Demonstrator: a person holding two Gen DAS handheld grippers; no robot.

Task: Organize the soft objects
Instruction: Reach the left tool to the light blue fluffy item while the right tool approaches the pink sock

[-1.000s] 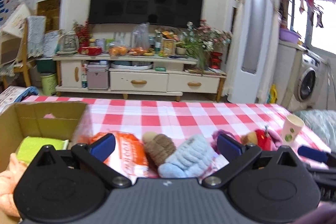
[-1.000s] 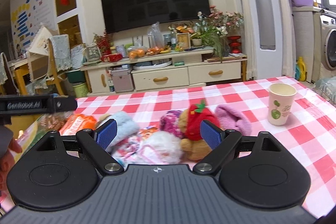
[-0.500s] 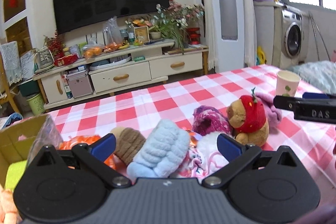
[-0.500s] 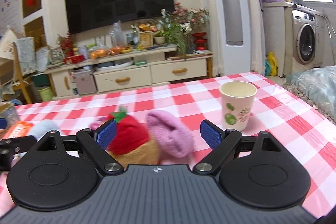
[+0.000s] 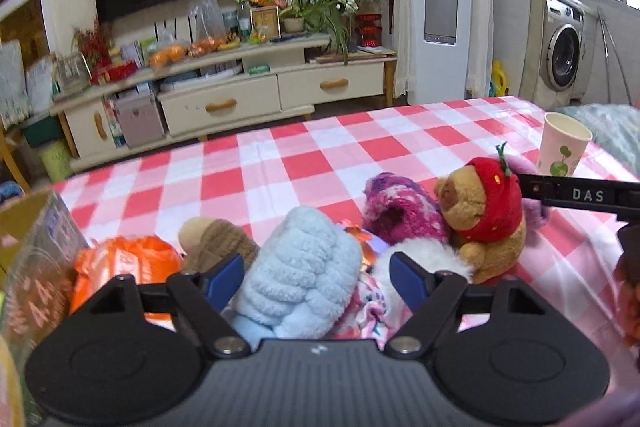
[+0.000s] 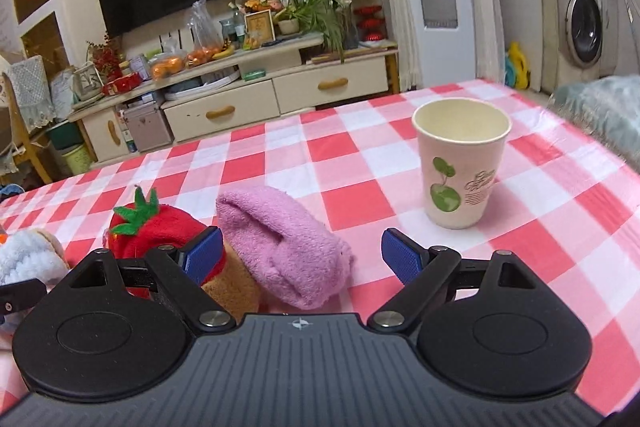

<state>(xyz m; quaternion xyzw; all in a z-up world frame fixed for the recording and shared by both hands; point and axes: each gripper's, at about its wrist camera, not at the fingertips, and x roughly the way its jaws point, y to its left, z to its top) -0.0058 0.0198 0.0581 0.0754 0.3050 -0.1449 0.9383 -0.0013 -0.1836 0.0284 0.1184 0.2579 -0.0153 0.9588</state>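
Left gripper: jaws closing, light-blue fluffy sock between them, pads not clearly pressing yet. Right gripper: jaws wide, pink sock between them on the checked worktop, beside the strawberry-hat bear; nothing held.

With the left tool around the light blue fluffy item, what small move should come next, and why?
Probably finish closing the left tool on the light blue fluffy item, then lift it. Its jaws are closing, the item lies between the blue pads, and the pads do not seem to press it yet. A brown item and a floral cloth lie close beside it, so lift slowly.
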